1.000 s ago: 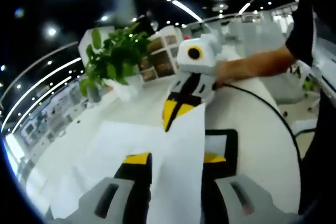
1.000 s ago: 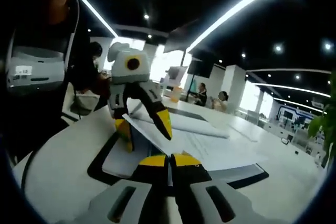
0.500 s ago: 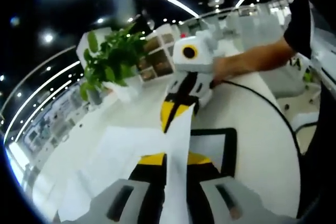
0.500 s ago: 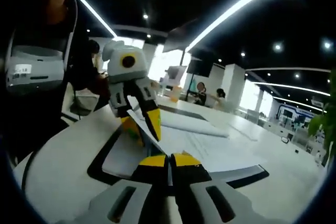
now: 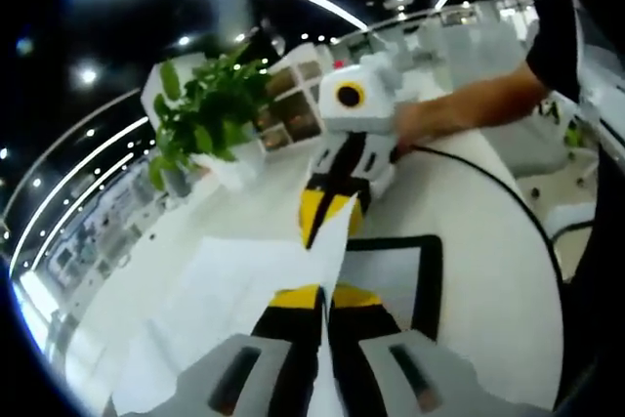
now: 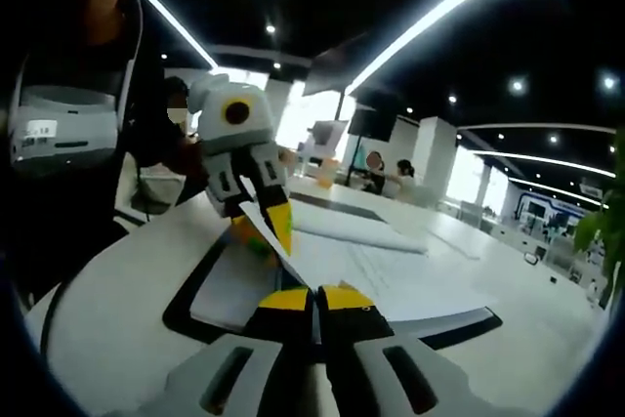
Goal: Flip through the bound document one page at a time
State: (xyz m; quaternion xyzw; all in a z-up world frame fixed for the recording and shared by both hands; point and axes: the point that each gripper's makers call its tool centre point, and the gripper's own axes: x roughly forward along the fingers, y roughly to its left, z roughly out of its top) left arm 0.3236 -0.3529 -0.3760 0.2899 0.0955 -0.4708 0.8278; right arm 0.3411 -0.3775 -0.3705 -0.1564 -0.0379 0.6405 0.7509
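My left gripper (image 5: 323,292) at the bottom centre of the left gripper view has its jaws pinched on one raised white page (image 5: 327,241). My right gripper (image 6: 314,298) at the bottom centre of the right gripper view looks closed on that sheet's edge too — I cannot be sure. The bound document (image 6: 391,275) lies open on a dark mat (image 6: 181,310), mid-frame on the white table (image 6: 98,329). I judge the page should arc over slowly, kept slack — pulling risks tearing the binding.

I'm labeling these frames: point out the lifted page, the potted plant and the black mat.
lifted page (image 5: 330,241), left gripper view, its upper edge.
potted plant (image 5: 205,114), left gripper view, its leaves.
black mat (image 6: 181,314), right gripper view, its near left border.
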